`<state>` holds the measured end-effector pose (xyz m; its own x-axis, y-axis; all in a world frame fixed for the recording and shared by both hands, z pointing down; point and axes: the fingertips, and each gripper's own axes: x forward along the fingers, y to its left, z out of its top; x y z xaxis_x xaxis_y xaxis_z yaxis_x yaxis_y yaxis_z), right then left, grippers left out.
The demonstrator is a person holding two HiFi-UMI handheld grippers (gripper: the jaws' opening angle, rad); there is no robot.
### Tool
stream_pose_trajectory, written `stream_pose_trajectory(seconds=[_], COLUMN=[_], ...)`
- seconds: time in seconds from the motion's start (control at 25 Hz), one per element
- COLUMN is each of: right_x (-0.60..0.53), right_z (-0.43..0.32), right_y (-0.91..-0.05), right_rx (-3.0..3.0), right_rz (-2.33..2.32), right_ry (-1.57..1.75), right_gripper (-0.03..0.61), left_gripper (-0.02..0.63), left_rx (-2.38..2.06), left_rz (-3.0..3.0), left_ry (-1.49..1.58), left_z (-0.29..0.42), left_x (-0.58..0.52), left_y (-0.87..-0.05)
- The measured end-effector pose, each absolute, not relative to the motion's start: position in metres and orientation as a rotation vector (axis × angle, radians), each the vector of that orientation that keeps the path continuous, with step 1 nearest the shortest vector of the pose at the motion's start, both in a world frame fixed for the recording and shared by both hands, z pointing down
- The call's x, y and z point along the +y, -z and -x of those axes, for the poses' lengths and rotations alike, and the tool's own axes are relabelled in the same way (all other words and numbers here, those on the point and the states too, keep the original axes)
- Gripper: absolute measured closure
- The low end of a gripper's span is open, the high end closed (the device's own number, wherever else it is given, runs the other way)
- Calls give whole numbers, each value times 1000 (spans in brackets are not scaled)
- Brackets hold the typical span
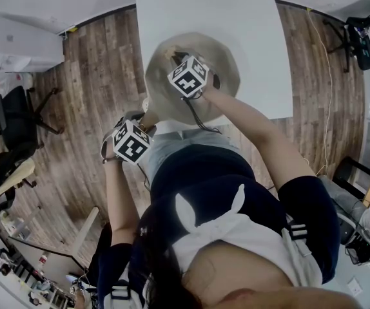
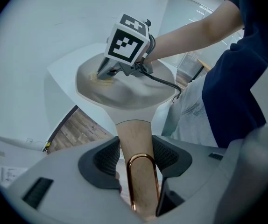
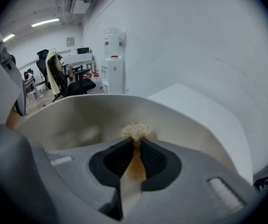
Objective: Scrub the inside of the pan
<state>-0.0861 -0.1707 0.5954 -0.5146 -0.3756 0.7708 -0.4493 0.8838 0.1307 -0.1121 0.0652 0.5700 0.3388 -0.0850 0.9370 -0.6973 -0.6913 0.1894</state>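
A beige, round pan sits at the near edge of the white table. Its tan handle, with a copper hanging loop, runs back between the jaws of my left gripper, which is shut on it. In the head view the left gripper is just off the table's edge. My right gripper is shut on a pale fibrous scrubber with a tan stem, its tuft down inside the pan. From the left gripper view, the right gripper reaches into the pan's far left side.
The table's near edge lies under the pan. Wooden floor surrounds the table. Black office chairs stand to the left, and a water dispenser is by the wall. A black cable trails from the right gripper over the pan's rim.
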Motion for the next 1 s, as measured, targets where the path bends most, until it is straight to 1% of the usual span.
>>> stream_pose_trajectory(seconds=[0.52,1.0], right_x=[-193,-193], right_z=[42,21], right_y=[-604,-610], right_rx=[-2000,-1841], right_rz=[-691,-619], right_ry=[-123,-86], right_gripper=[535,535], left_gripper=[403,403], left_rx=[-704,-711], left_rz=[-2017,-2012], left_ry=[-1326,-1318], left_z=[111,113], left_x=[66,66], left_y=[-570,-571])
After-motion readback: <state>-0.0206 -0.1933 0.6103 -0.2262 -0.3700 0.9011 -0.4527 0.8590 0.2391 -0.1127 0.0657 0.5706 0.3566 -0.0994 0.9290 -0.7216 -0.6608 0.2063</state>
